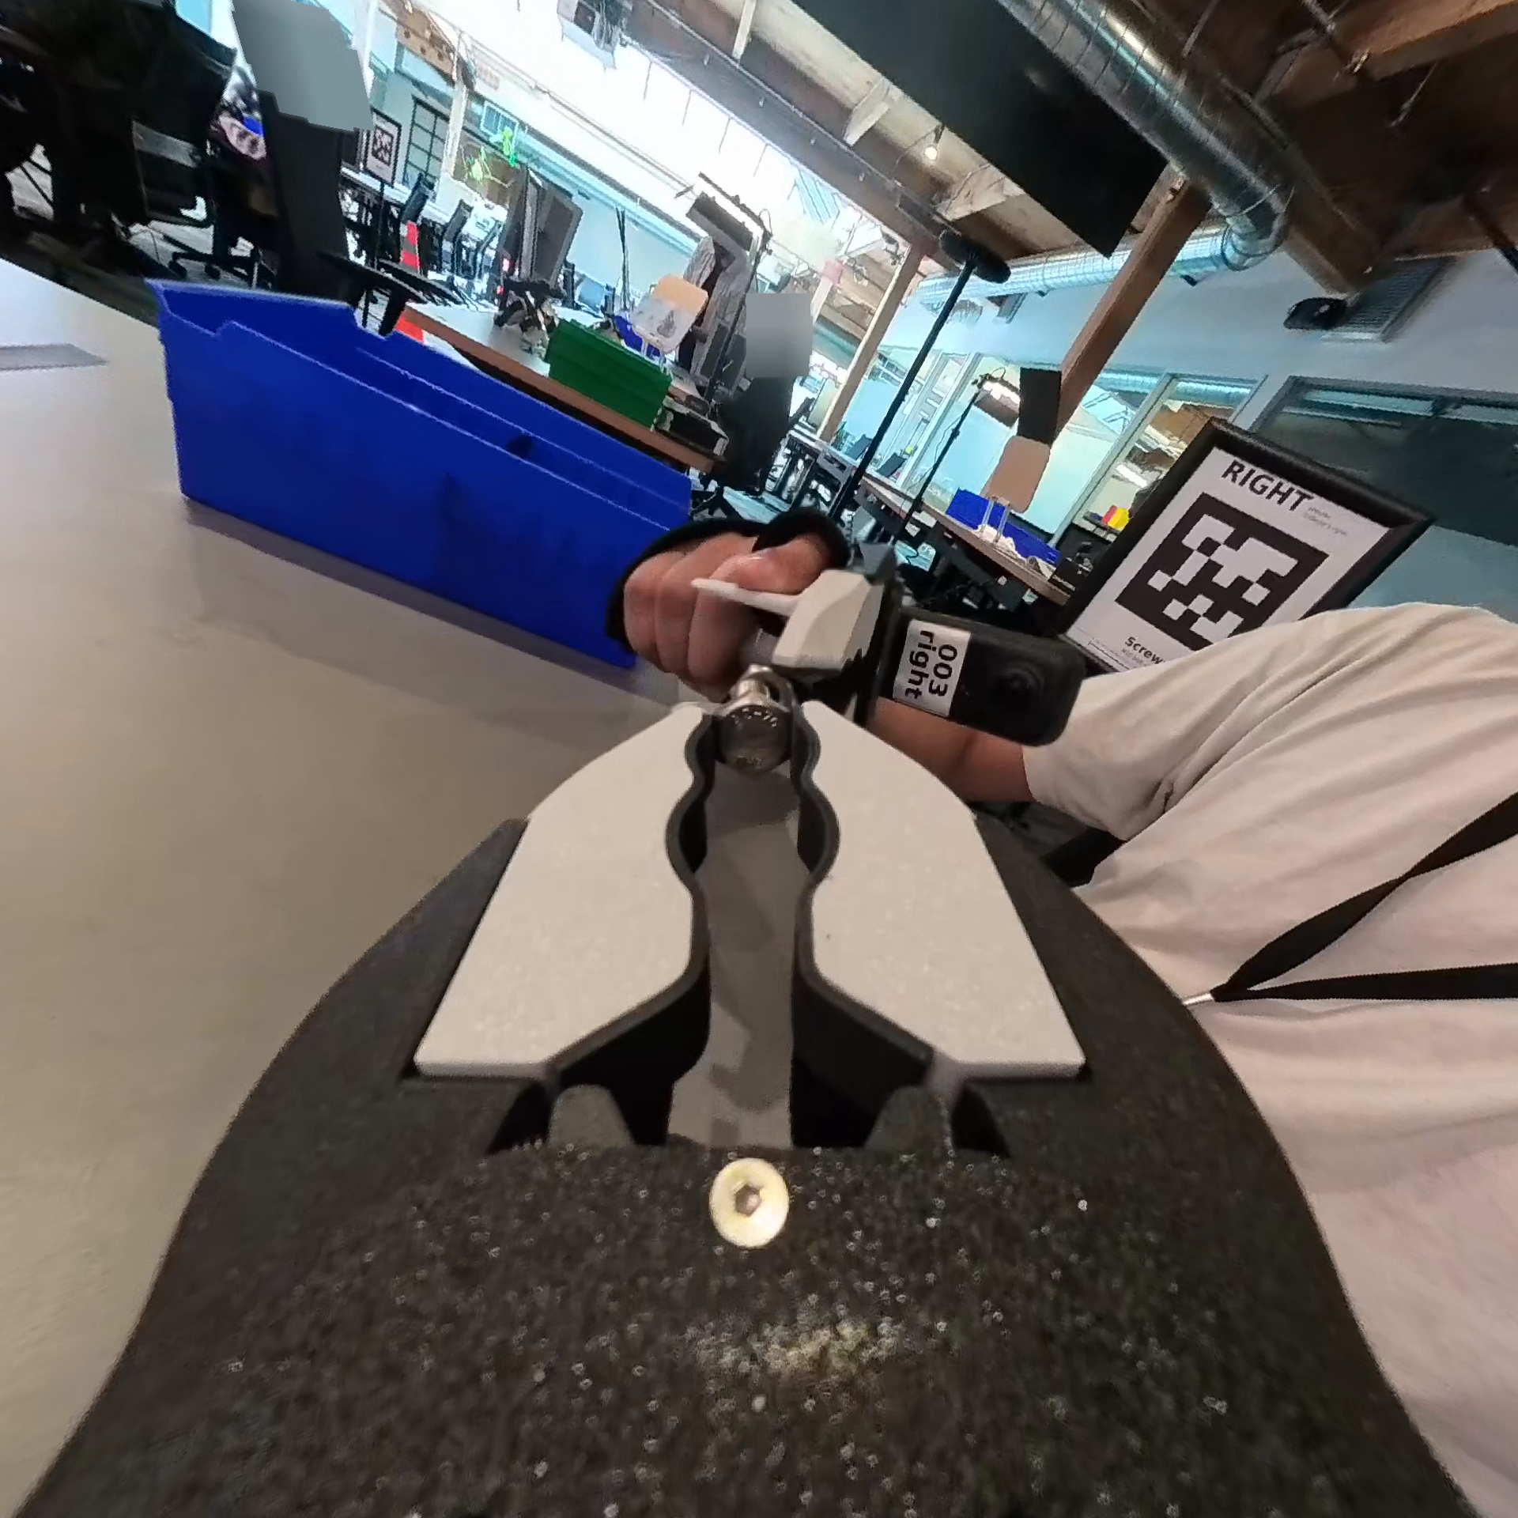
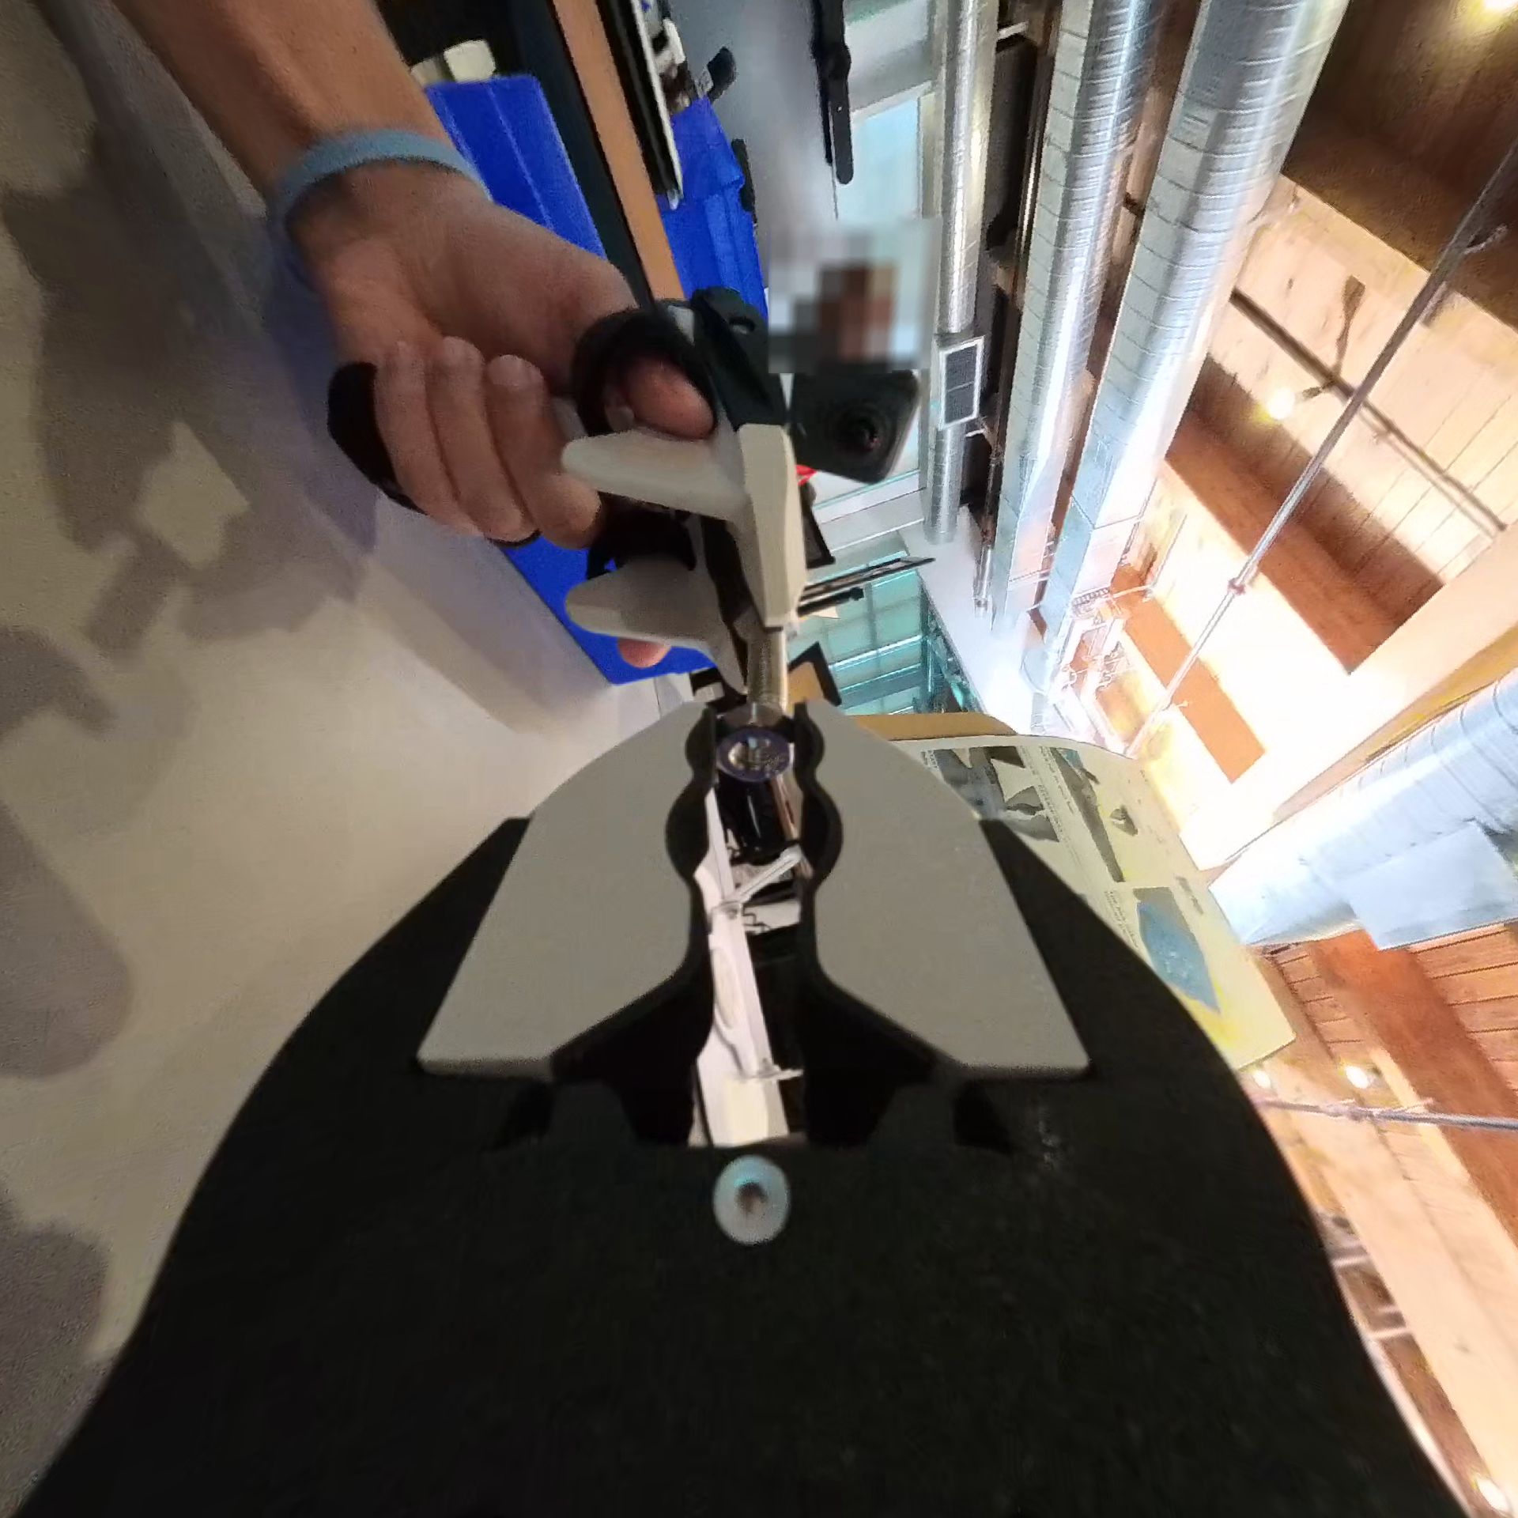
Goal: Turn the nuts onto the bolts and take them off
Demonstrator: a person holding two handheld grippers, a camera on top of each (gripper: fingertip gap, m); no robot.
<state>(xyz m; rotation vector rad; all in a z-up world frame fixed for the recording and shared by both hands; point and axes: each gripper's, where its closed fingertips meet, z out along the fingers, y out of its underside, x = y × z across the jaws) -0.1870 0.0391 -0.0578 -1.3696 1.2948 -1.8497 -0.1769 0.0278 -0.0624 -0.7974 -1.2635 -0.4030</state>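
Above the grey table (image 1: 205,739), the left gripper (image 1: 752,739) is clamped on the bolt (image 1: 746,733) head while the right gripper (image 2: 754,743) pinches the nut (image 2: 752,756) on its thread. Turning appears underway; next likely calls for re-gripping and rotating, axes aligned.

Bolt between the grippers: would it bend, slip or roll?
The bolt looks like solid metal, so probably stiff and heavy for its size. Its shiny head may slip in the left gripper. Its round shaft would likely roll on the table.
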